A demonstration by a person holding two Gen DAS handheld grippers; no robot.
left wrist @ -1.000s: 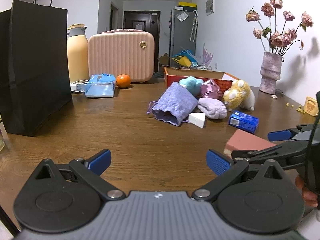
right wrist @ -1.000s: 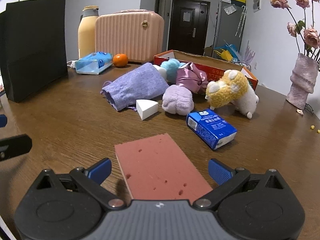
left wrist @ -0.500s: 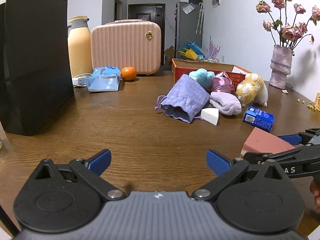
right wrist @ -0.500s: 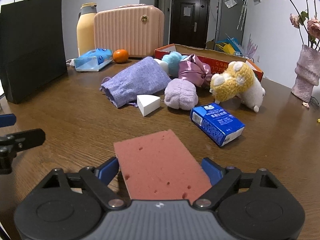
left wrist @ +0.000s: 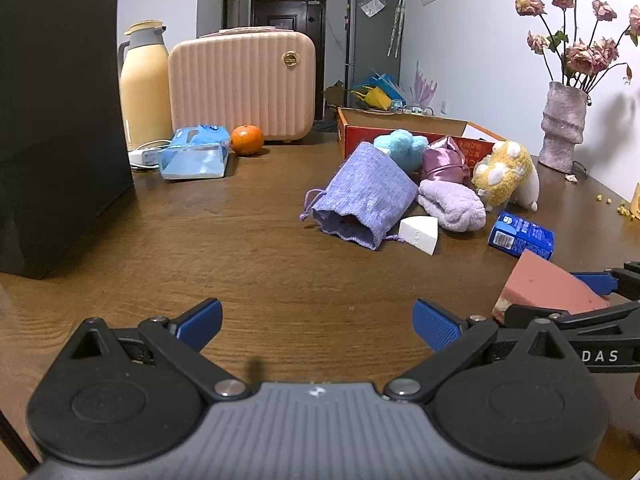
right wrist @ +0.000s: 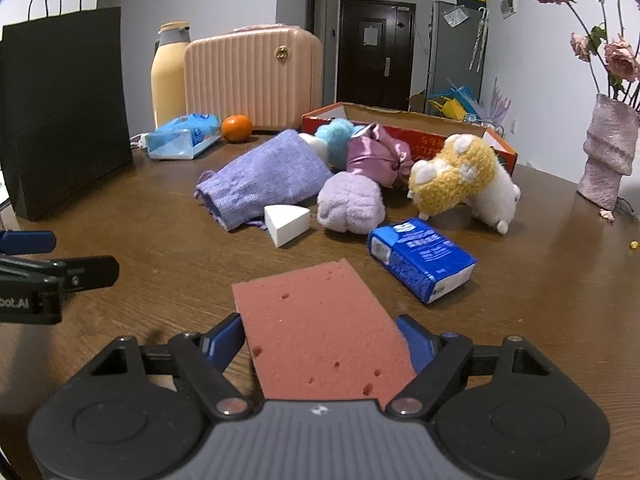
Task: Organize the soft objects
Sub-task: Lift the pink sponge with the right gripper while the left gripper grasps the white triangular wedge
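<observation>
My right gripper is shut on a pink sponge and holds it tilted above the wooden table; the sponge also shows in the left wrist view. My left gripper is open and empty over bare table. Ahead lie a purple drawstring pouch, a white wedge sponge, a lilac plush, a yellow-and-white plush toy, a pink satin bag and a blue pompom in front of an open red box.
A blue carton lies right of the sponge. A black paper bag stands at left. A tissue pack, an orange, a flask and a pink case stand behind. A vase stands at right.
My right gripper closed on the pink sponge and lifted it off the table. My left gripper stayed open and shifted a little.
</observation>
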